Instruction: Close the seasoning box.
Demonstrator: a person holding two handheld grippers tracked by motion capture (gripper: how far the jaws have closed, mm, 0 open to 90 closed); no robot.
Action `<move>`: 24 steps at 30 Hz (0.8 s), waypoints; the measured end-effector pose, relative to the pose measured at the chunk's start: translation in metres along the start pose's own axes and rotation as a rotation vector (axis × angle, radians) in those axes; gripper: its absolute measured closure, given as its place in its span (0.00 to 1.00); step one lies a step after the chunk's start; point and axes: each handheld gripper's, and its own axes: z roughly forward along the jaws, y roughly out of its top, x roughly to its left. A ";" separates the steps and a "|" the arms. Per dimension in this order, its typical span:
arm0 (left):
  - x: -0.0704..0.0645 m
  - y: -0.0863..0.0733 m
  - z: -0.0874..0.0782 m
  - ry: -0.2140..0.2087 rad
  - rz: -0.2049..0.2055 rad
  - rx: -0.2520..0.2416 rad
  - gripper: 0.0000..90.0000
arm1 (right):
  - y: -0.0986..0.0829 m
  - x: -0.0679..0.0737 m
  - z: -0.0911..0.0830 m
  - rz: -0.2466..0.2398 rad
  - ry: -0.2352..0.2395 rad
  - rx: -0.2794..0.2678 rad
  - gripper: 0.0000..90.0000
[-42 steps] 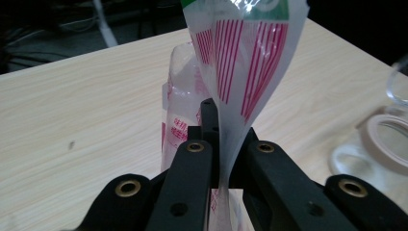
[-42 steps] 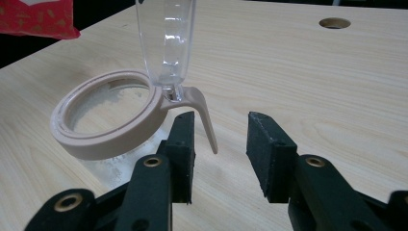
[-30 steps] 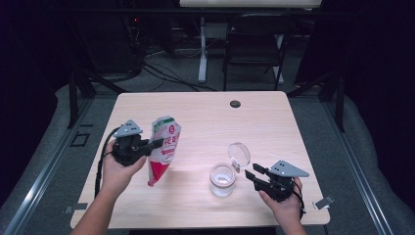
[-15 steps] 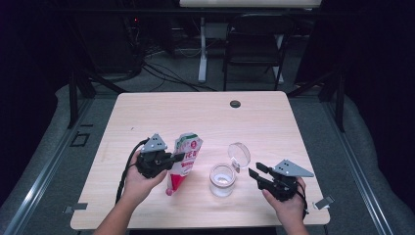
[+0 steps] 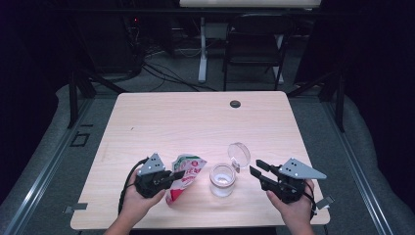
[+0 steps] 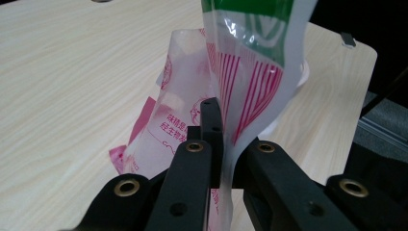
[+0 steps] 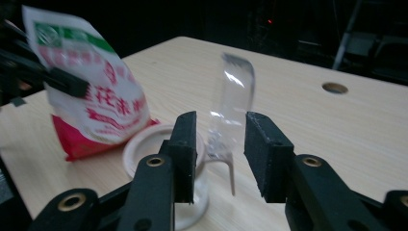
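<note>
Here, near the table's (image 5: 147, 117) front edge, the left gripper (image 5: 177, 174) is clamped on a red-and-green pouch (image 5: 186, 176) standing just beside an open jar (image 5: 222, 179). The right gripper (image 5: 254, 169), jaws apart, sits close beside the jar's raised lid (image 5: 239, 154).

One printed pouch (image 5: 185, 177), pinched between the left fingers (image 6: 211, 125). One clear jar (image 5: 222, 179) just ahead of the right fingers (image 7: 185, 144), with one hinged lid (image 5: 239, 154), apparently attached. Two grippers.
</note>
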 end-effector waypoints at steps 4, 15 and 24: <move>-0.005 -0.004 0.006 -0.018 0.001 0.003 1.00 | 0.017 0.013 -0.001 -0.051 0.063 -0.011 0.74; -0.007 -0.008 0.008 -0.032 -0.003 -0.013 1.00 | 0.034 0.046 0.055 -0.179 0.232 0.105 0.77; -0.004 -0.009 0.008 -0.045 -0.025 -0.024 1.00 | 0.033 0.052 0.092 -0.185 0.275 0.161 0.79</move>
